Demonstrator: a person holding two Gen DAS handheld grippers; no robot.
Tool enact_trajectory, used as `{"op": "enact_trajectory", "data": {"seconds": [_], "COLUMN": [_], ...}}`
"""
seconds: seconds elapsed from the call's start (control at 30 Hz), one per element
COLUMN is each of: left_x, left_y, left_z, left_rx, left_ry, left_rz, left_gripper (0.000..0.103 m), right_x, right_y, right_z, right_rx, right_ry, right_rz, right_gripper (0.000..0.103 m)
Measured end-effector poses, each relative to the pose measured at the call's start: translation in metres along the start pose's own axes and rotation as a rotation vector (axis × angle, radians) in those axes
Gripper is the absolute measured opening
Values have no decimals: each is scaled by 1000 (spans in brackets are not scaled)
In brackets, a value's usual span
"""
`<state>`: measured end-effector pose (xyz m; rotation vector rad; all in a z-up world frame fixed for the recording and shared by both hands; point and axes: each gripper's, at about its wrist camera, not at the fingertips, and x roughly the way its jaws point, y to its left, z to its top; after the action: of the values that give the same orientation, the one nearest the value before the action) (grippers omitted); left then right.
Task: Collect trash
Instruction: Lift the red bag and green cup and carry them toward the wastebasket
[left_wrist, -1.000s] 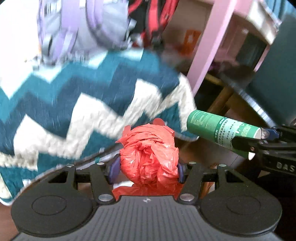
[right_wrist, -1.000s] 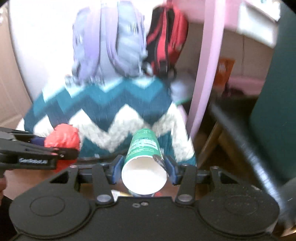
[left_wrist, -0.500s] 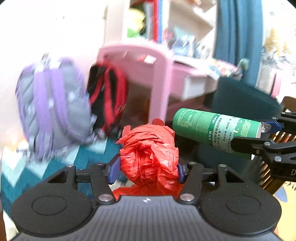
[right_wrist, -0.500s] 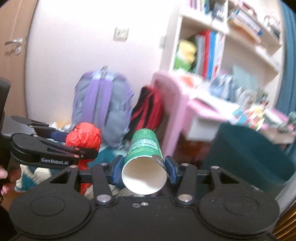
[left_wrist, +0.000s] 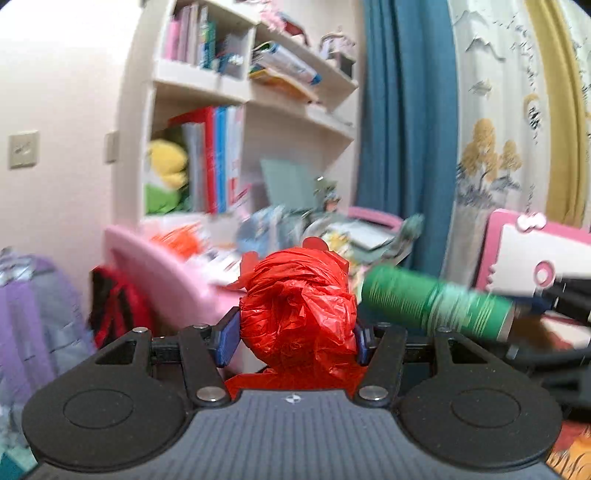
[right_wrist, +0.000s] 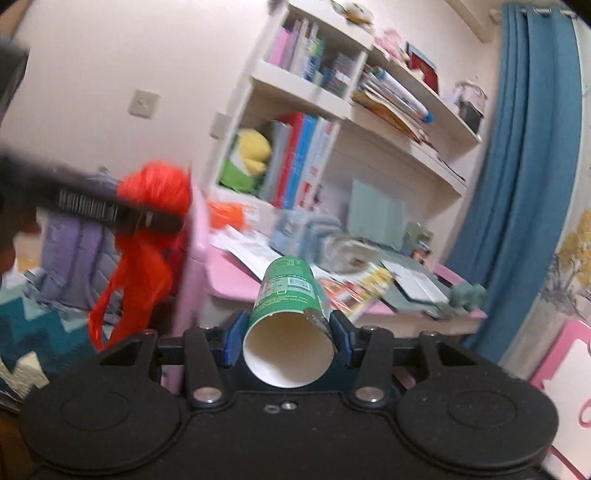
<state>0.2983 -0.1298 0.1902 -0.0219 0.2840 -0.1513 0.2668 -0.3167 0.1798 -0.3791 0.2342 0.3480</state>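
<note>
While clamped, green cup (right_wrist: 288, 317) points mouth toward camera.

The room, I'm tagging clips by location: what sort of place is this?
Most likely a child's bedroom or study corner: a pink desk strewn with papers, white shelves of books with a plush toy, and backpacks on the floor.

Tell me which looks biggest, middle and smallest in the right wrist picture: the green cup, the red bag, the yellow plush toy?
1. Green cup and red bag: these look about alike, so no ranking. The cup sits closest to the camera, which makes it look bigger.
2. Yellow plush toy on the shelf: smallest, also farthest.
</note>
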Motion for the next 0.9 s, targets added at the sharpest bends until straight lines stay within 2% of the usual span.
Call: {"op": "enact_trajectory", "data": {"seconds": [0.2,0.3,0.5,0.67,0.9], "left_x": [51,75,124,172,222], "left_y": [-48,-70,-96,-109,-102], "left_z": [30,33,27,4,-32], "left_rx": [13,12,9,49,16], "left_ry": [-11,1,45,167,382], "left_rz": [-65,-101,-125,-113,-108], "left_gripper": [57,57,57,57,58], "right_x": [30,45,82,109,135], "right_y": [-34,-44,-55,-58,-56], "right_z": [-14,-22,-39,-48,-52], "right_rx": [-10,-26,-77,-96,-134], "right_ry": [92,144,260,347,433], "right_rz": [-25,-14,29,99,188], "right_gripper": [48,48,48,48,48]}}
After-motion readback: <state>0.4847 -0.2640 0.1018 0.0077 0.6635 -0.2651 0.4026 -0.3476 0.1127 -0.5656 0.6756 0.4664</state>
